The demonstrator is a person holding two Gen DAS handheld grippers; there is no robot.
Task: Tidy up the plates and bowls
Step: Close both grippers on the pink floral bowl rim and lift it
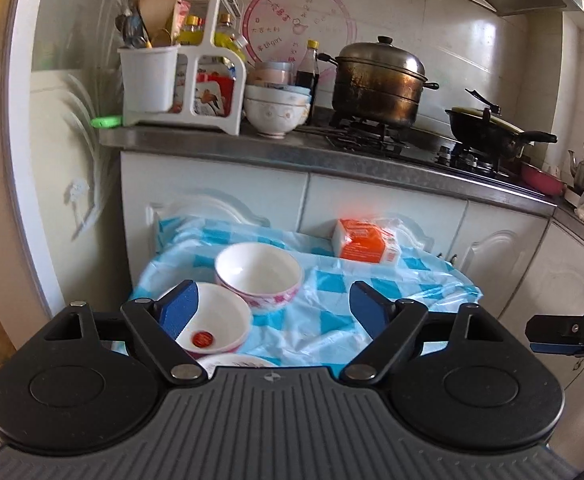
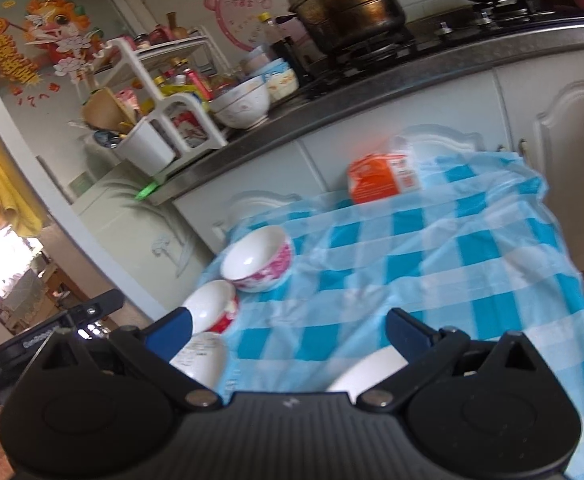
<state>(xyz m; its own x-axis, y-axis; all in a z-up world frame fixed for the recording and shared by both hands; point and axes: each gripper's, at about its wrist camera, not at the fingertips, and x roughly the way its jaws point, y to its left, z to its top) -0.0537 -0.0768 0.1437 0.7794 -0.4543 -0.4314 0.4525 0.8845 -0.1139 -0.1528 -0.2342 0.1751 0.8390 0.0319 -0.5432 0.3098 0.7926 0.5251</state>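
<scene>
Bowls point(image 1: 258, 274), round glossy ceramic, sit on a crinkled checked plastic cloth point(image 1: 332, 312).

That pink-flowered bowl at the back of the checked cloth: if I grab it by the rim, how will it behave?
The pink-flowered bowl looks like glazed ceramic, so probably rigid, breakable and slick under the pads. It stands on a narrow foot, so a sideways push may tip it. The plastic tablecloth beneath is wrinkled and loose, and may slide with it.

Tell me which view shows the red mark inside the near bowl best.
The left wrist view. There the red mark sits in plain sight on the bottom of the near bowl, beside the left finger. The right wrist view catches that bowl from the side, half behind a finger; its bottom is hidden.
</scene>
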